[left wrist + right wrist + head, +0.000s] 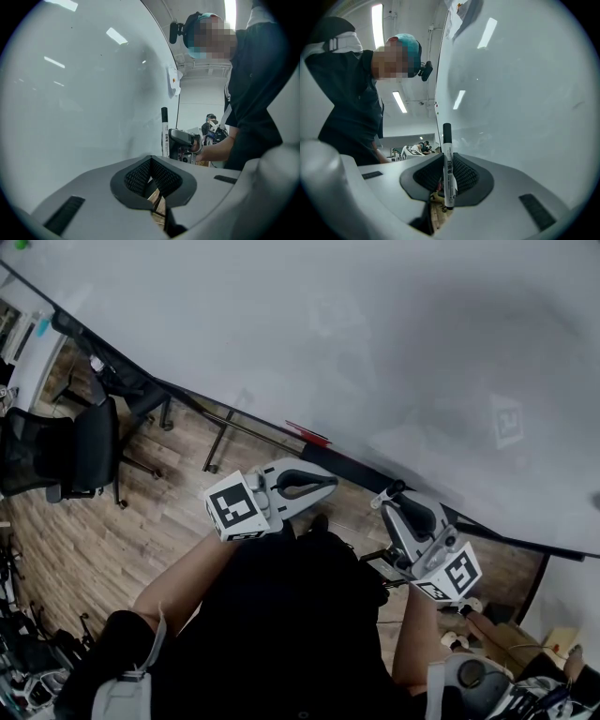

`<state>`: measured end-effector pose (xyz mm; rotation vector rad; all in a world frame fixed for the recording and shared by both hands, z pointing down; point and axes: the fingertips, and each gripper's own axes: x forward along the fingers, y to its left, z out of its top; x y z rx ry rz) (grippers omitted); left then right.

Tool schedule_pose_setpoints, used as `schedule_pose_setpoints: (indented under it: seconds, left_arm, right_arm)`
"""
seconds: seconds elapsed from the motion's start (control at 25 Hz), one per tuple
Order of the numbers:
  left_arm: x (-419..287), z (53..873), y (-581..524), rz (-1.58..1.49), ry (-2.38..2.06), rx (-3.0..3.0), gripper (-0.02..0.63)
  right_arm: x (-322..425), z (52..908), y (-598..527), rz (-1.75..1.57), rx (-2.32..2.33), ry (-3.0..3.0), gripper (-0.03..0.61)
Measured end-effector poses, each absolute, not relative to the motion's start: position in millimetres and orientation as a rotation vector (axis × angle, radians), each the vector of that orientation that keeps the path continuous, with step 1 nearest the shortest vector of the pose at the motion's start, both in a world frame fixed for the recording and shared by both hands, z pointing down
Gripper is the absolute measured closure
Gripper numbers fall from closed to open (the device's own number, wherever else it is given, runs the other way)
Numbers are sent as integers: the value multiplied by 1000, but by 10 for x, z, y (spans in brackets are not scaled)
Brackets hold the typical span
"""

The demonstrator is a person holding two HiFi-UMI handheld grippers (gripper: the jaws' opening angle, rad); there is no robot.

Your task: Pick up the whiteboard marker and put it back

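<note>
The right gripper (447, 182) has its jaws pinched on a white-bodied whiteboard marker with a black cap (448, 161). The marker stands upright between the ribbed black pads, cap at 12 o'clock. It is gripped low on its barrel, so most of its length rises free above the jaws. The left gripper (151, 176) has its jaws pressed together on nothing. From its own view, the marker and the right gripper appear just past centre toward 1 o'clock.

In the head view, a large glossy white whiteboard (356, 334) fills the picture from 10 o'clock round to 3 o'clock. A dark narrow ledge (356, 468) runs along the board's lower edge, with a small flat red thing (309, 434) lying on it at 12 o'clock from the left gripper. Below is brown wood-plank floor (84, 540). Both grippers sit near the ledge, the left near centre and the right toward 4 o'clock.

The marker looks lifted but not yet put back. The likeliest trouble is that the low grip lets the long barrel pivot or slide if the cap knocks the board. The ledge is slim, so a marker let go at a tilt could roll off to the floor. The left gripper is close enough that it may get bumped.
</note>
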<state>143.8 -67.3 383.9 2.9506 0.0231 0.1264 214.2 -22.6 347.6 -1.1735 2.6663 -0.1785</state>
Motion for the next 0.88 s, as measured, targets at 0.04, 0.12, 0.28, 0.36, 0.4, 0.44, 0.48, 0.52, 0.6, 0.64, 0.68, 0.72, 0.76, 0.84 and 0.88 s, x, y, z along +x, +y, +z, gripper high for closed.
schedule_pose_setpoints:
  seconds: [0.04,0.12,0.28,0.36,0.4,0.44,0.48,0.52,0.6,0.64,0.68,0.72,0.76,0.84,0.88]
  left_arm:
    - [1436,3847,-672,130,25,2951,604]
    - [1427,3869,-667,140,26,2950,604]
    - [1424,3884,-661,141,28,2946,604]
    - [1424,3896,-654,139,30,2947,604]
    - [1420,3902,-651,140,29,2946,604]
    - [1416,3905,-648,142,26,2946,604]
    - [1412,3905,-646,142,24,2948,604]
    - [1408,3903,-643,140,22,2950,604]
    - [1402,3915,-636,136,24,2950,604]
    - [1402,3917,-637,136,23,2948,604]
    - [1405,3912,-639,134,23,2945,604]
    - [1409,3908,-640,128,23,2944,604]
    - [1413,3907,-641,121,24,2944,604]
    - [1425,3887,-650,126,21,2948,604]
    - [1430,3867,-659,135,14,2949,604]
  right_arm:
    - [2144,3476,-229,-176,-1173,2666,506]
    - [2146,3469,-231,-169,-1173,2666,506]
    - [2161,3441,-246,-153,-1183,2669,506]
    - [2177,3443,-246,-142,-1199,2676,506]
    - [2184,3449,-244,-133,-1212,2684,506]
    - [2188,3457,-242,-122,-1227,2695,506]
    - [2191,3467,-242,-110,-1243,2707,506]
    - [2193,3476,-243,-98,-1259,2720,506]
    - [2196,3486,-254,-74,-1288,2744,506]
    - [2195,3488,-262,-61,-1302,2756,506]
    - [2193,3494,-269,-47,-1317,2771,506]
    - [2189,3507,-277,-31,-1333,2788,506]
    - [2183,3524,-285,-16,-1350,2807,506]
    - [2172,3563,-299,12,-1376,2841,506]
    - [2170,3578,-304,23,-1385,2854,506]
